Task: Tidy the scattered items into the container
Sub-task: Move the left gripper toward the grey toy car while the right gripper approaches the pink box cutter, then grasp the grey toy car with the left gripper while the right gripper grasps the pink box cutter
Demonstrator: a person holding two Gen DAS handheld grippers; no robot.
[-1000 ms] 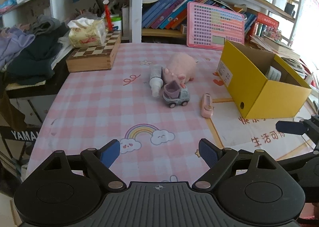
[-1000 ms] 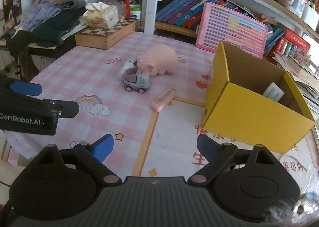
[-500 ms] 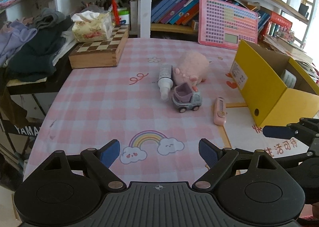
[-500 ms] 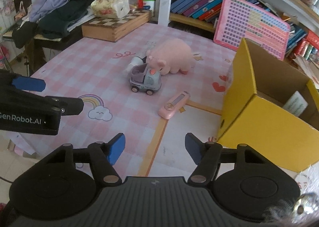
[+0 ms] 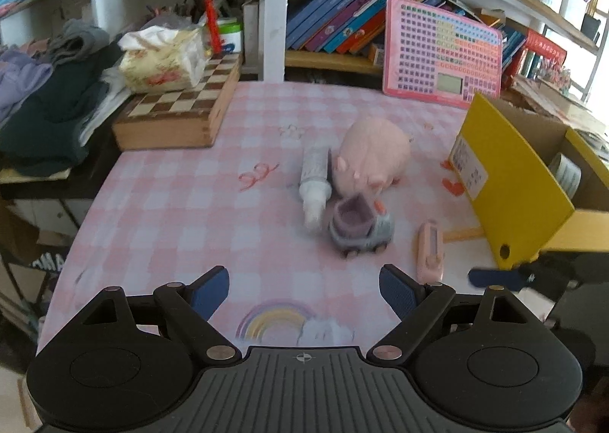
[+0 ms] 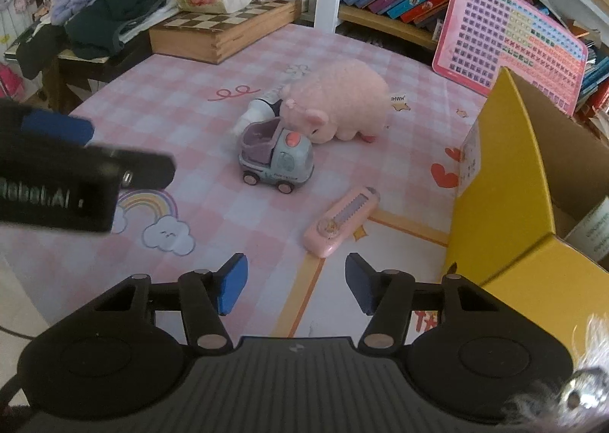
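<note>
A pink plush pig (image 5: 371,155) (image 6: 338,105), a white bottle (image 5: 315,181) (image 6: 259,111), a grey and purple toy truck (image 5: 359,229) (image 6: 276,158) and a flat pink case (image 5: 430,252) (image 6: 340,221) lie together mid-table. The yellow cardboard box (image 5: 510,185) (image 6: 502,174) stands open to their right with a bottle inside. My left gripper (image 5: 304,290) is open and empty, short of the truck. My right gripper (image 6: 295,286) is open and empty, just short of the pink case.
A wooden chess box (image 5: 179,109) with a tissue pack on it sits at the far left. Clothes (image 5: 45,105) are piled beyond the left edge. A pink learning tablet (image 5: 441,52) leans against the bookshelf at the back.
Both grippers have moved forward toward the items, which now look larger and closer. The right gripper's fingers have narrowed somewhat. Nothing on the table has moved.
</note>
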